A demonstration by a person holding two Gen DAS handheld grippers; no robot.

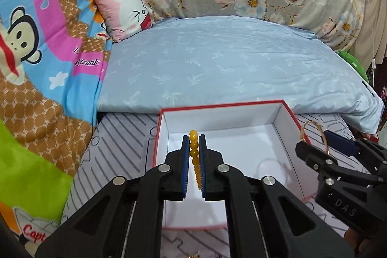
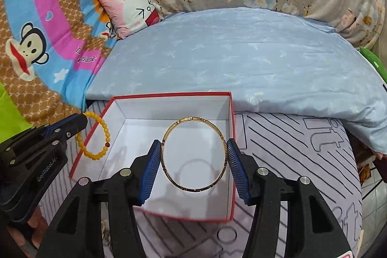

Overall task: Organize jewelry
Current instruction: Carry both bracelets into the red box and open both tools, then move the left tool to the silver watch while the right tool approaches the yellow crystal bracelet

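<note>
While both tools hung over open red-rimmed white cardboard box (image 2: 232,127) on grey striped mat (image 2: 290,142), left tool (image 1: 194,156) clamped narrow on yellow beaded bracelet (image 1: 193,144), above box's 9 o'clock wall. Right tool (image 2: 194,158) gripped thin gold bangle (image 2: 194,154) edgewise, half-wide, over box interior toward 3 o'clock. Pale blue quilt (image 2: 241,59) lay at 12 o'clock.

A grey mat (image 2: 302,149) with dark stripes covers the bed before me, bearing an open red box (image 2: 232,161) with white walls; a pale blue quilt (image 2: 241,59) lies just behind.
</note>
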